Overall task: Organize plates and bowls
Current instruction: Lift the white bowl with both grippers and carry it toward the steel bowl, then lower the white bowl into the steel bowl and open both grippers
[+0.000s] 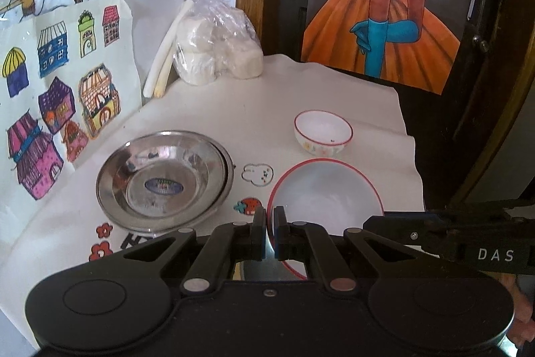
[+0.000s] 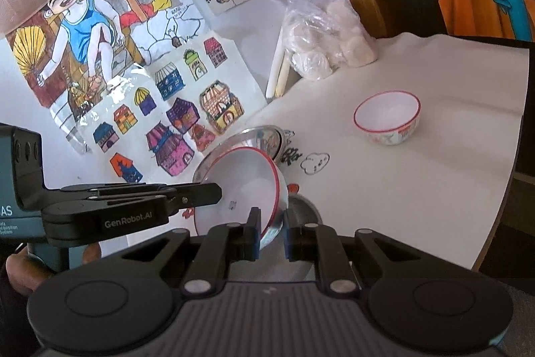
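Observation:
A large white bowl with a red rim [image 1: 326, 199] is held between both grippers. My left gripper [image 1: 270, 213] is shut on its near rim. My right gripper [image 2: 271, 216] is shut on the rim of the same bowl [image 2: 240, 189], which looks tilted in the right wrist view. A bit of steel shows under the bowl by the right fingers. The right gripper's arm [image 1: 434, 233] comes in from the right, and the left gripper's arm [image 2: 150, 199] from the left. A stack of steel dishes [image 1: 164, 176] sits on the table to the left. A small red-rimmed bowl [image 1: 323, 136] stands behind.
A white cloth with stickers [image 1: 260, 109] covers the table, whose right edge [image 2: 501, 189] drops off near the small bowl [image 2: 388, 117]. A plastic bag of white items [image 1: 217, 46] and two pale sticks [image 1: 164, 62] lean in the back corner. Drawings [image 1: 57, 89] cover the left wall.

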